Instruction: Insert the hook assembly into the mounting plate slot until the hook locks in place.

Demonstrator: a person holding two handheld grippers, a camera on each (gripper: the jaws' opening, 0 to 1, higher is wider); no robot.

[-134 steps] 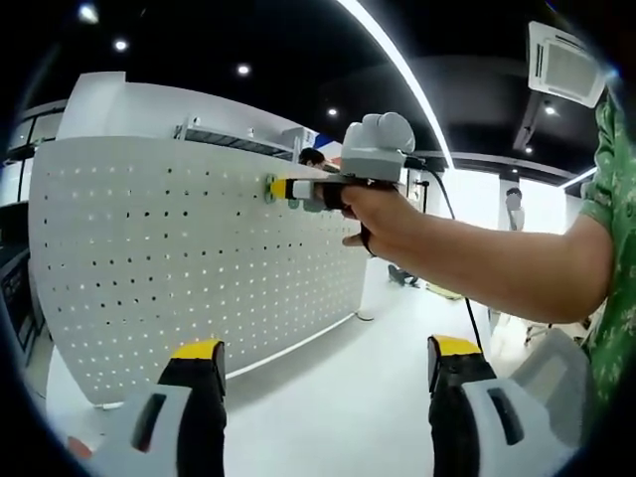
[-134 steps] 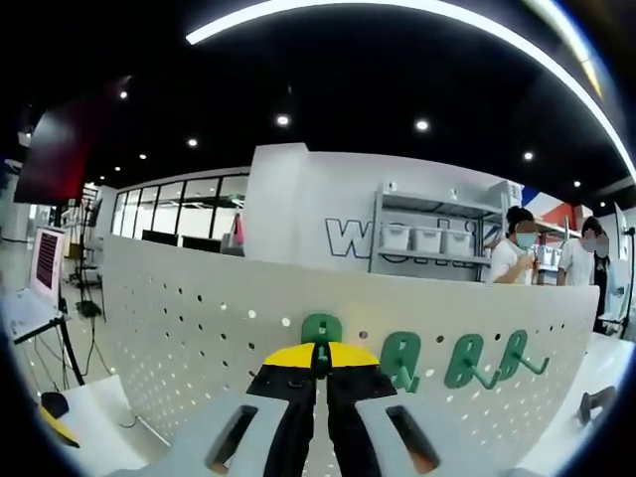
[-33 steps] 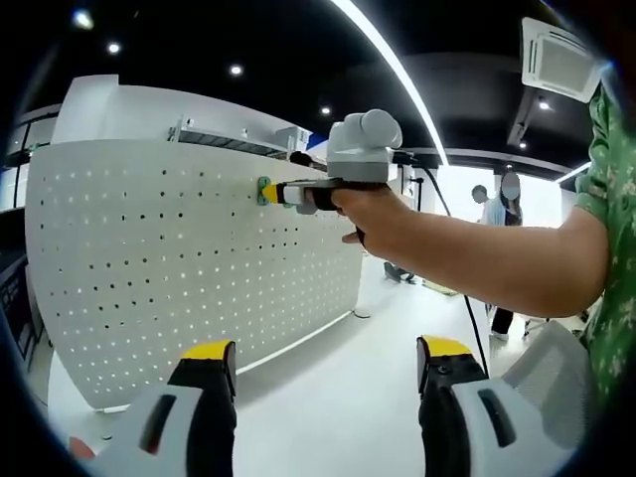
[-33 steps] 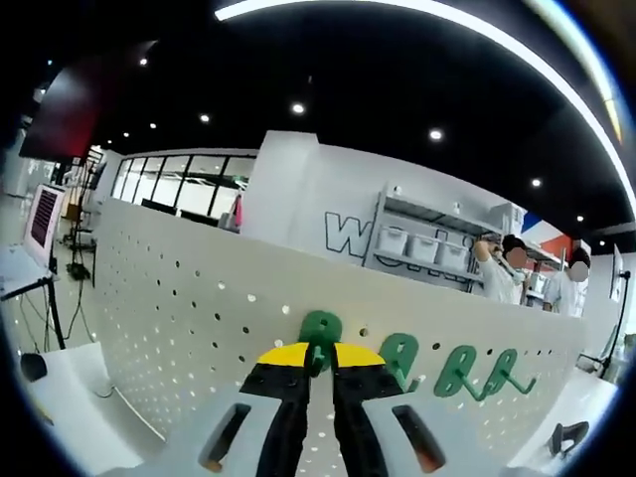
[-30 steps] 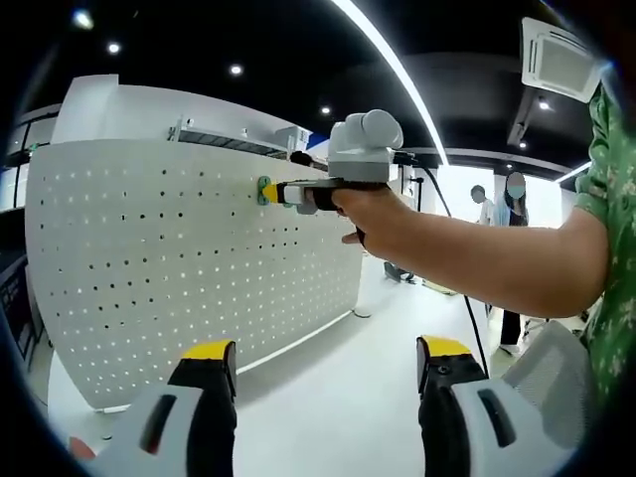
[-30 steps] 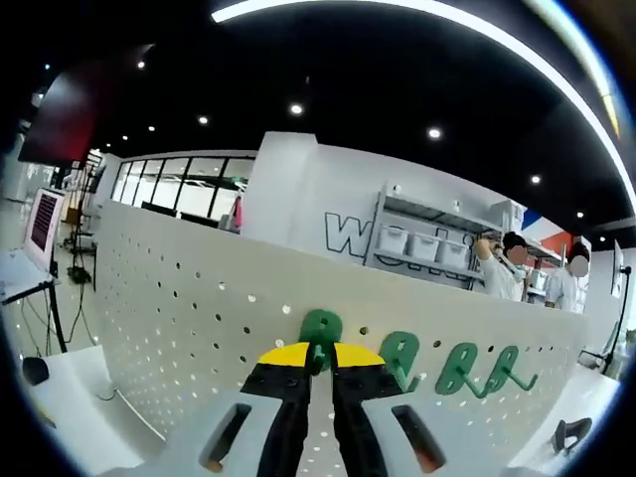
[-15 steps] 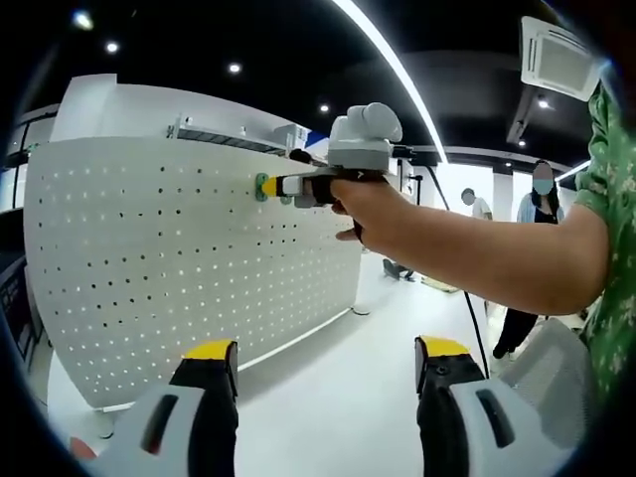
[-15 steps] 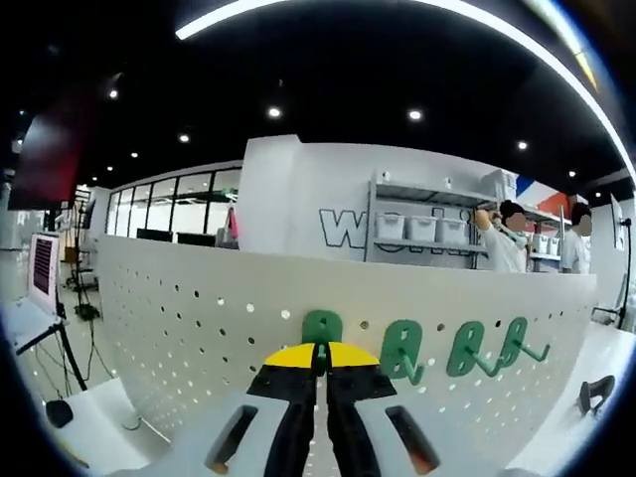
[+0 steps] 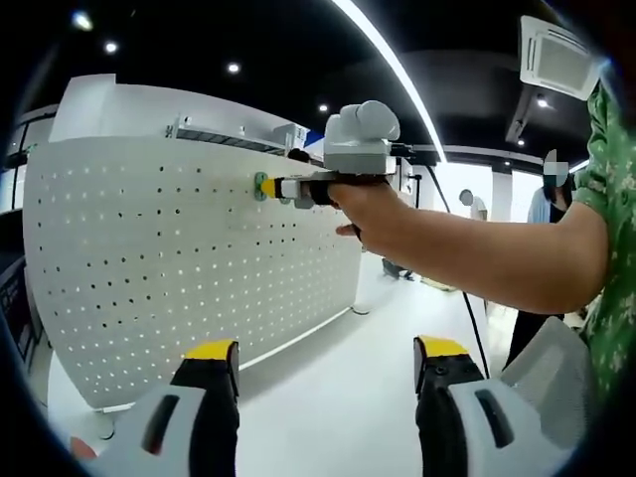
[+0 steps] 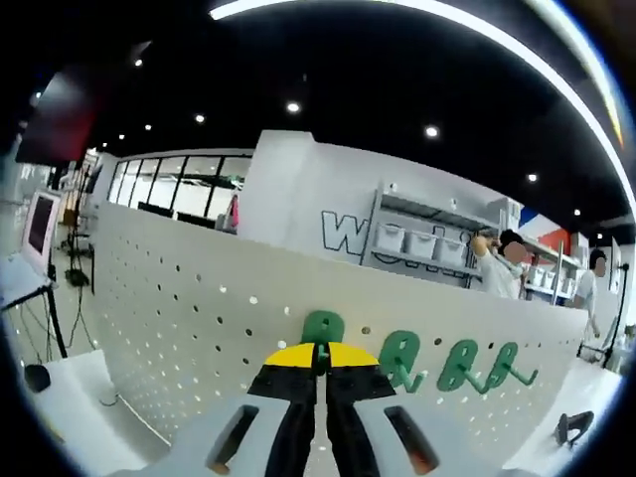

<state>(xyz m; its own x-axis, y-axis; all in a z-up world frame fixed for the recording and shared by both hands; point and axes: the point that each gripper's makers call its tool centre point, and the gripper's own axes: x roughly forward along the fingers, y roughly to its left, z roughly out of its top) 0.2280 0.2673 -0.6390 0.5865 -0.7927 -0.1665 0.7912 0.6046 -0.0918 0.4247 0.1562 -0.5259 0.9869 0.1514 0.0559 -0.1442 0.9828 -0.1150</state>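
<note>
A white pegboard mounting plate (image 9: 149, 268) stands upright on the left of the left gripper view. Against its upper part a person's hand holds my right gripper (image 9: 283, 187), whose yellow tips meet a green hook (image 9: 260, 185) on the board. In the right gripper view, my right gripper (image 10: 320, 355) is shut on that green hook (image 10: 321, 326), which sits flat against the pegboard (image 10: 179, 298). My left gripper (image 9: 323, 360) hangs back from the board, open, with nothing between its jaws.
Three more green hooks (image 10: 400, 356) (image 10: 460, 363) (image 10: 509, 364) hang in a row to the right of the held one. A white tabletop (image 9: 338, 397) runs under the board. A shelf with bins (image 10: 422, 238) and people (image 10: 494, 268) are behind.
My right gripper stays shut on the green hook at the same spot on the board. Its view has tilted slightly. People in the background have shifted. My left gripper has held still.
</note>
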